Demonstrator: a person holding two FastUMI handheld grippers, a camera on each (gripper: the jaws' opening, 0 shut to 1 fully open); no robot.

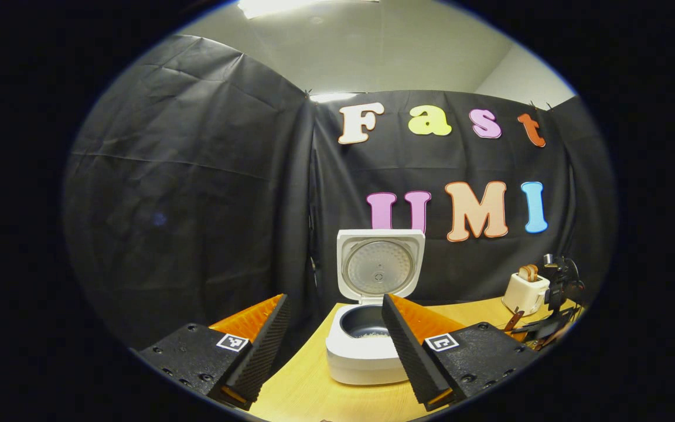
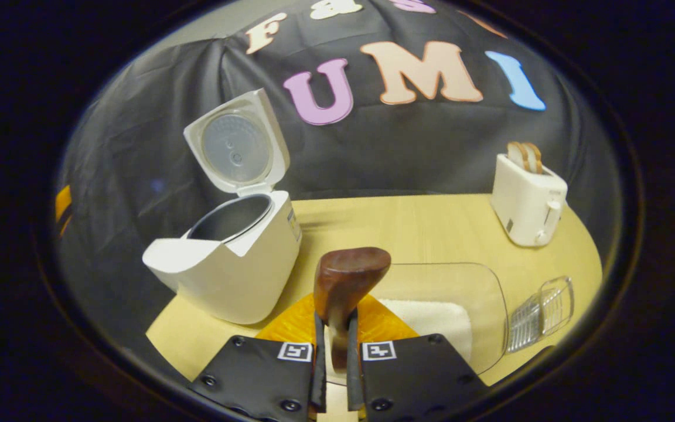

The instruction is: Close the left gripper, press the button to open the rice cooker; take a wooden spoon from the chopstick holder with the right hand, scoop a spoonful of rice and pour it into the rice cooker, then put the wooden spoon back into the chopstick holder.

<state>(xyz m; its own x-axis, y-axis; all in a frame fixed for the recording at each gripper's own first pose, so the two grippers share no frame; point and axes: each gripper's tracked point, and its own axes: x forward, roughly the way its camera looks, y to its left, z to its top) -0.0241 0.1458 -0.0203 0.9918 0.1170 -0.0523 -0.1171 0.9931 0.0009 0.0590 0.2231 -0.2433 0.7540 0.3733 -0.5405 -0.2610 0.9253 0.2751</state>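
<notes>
Right claw (image 2: 336, 328) is clamped on the handle of the wooden spoon (image 2: 346, 281), both fingers pressing it, bowl end sticking up just in front of the camera. Behind the spoon sits a clear container (image 2: 478, 293) with white rice (image 2: 431, 319) in it, and a clear chopstick holder (image 2: 542, 313) stands just beside that on the right. Rice cooker (image 2: 238, 258) is off to the left on the tabletop (image 2: 431, 228), lid (image 2: 237, 143) flipped up. White toaster (image 2: 528, 196) sits at the far right.

From the left gripper view, the left claw (image 1: 337, 346) has its fingers wide apart with nothing between them, hovering in front of the open cooker. A little rice shows at the bottom of the inner pot (image 1: 365, 321).
</notes>
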